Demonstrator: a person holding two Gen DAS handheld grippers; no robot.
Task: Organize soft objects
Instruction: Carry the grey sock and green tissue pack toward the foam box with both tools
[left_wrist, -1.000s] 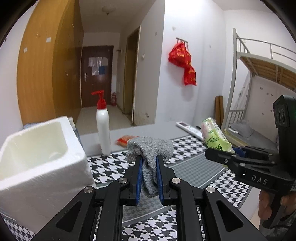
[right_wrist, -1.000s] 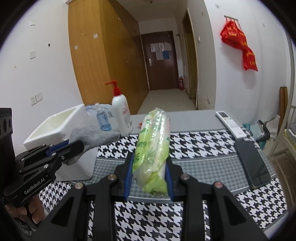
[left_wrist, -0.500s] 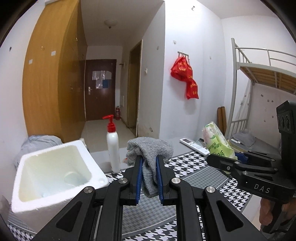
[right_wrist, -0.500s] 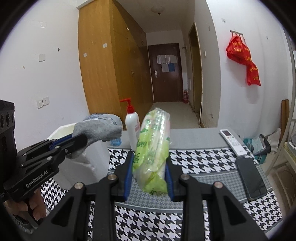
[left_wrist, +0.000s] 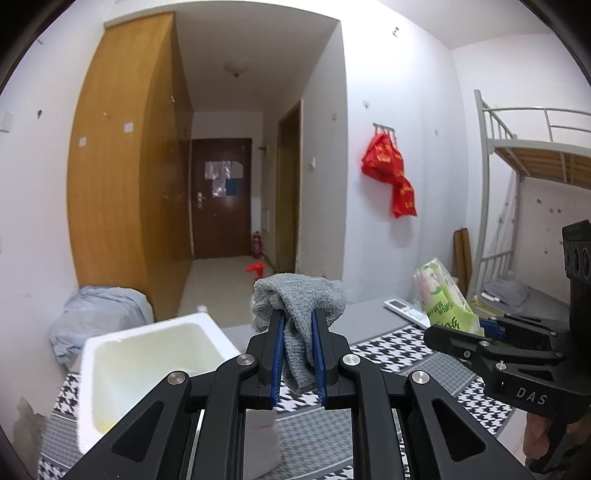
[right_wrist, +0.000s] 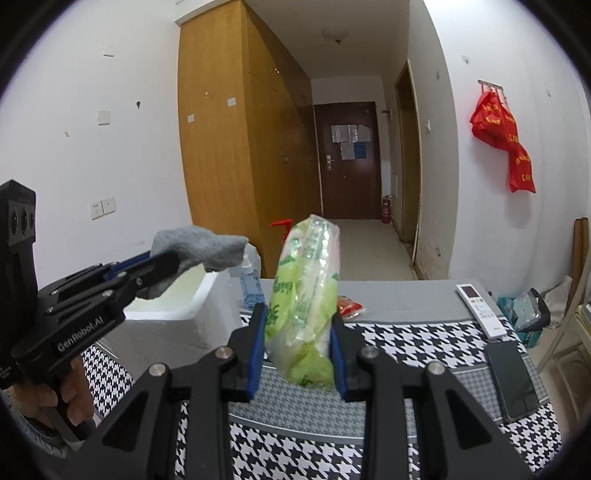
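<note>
My left gripper (left_wrist: 297, 321) is shut on a grey sock (left_wrist: 301, 299) and holds it in the air, just right of and above the open white foam box (left_wrist: 147, 365). In the right wrist view the left gripper (right_wrist: 162, 262) holds the sock (right_wrist: 199, 245) over the box's (right_wrist: 184, 314) rim. My right gripper (right_wrist: 297, 314) is shut on a green and white tissue pack (right_wrist: 306, 295), held upright above the houndstooth tablecloth (right_wrist: 406, 347). The pack also shows in the left wrist view (left_wrist: 443, 299).
A remote (right_wrist: 478, 310) and a dark phone (right_wrist: 511, 380) lie at the table's right side. A pump bottle's red top (right_wrist: 280, 225), a small blue bottle (right_wrist: 251, 284) and a red packet (right_wrist: 349, 306) sit behind. A bunk bed (left_wrist: 532, 155) stands right.
Both grippers have risen with their loads. The left gripper with the sock has come closer to the foam box, over its near rim.
</note>
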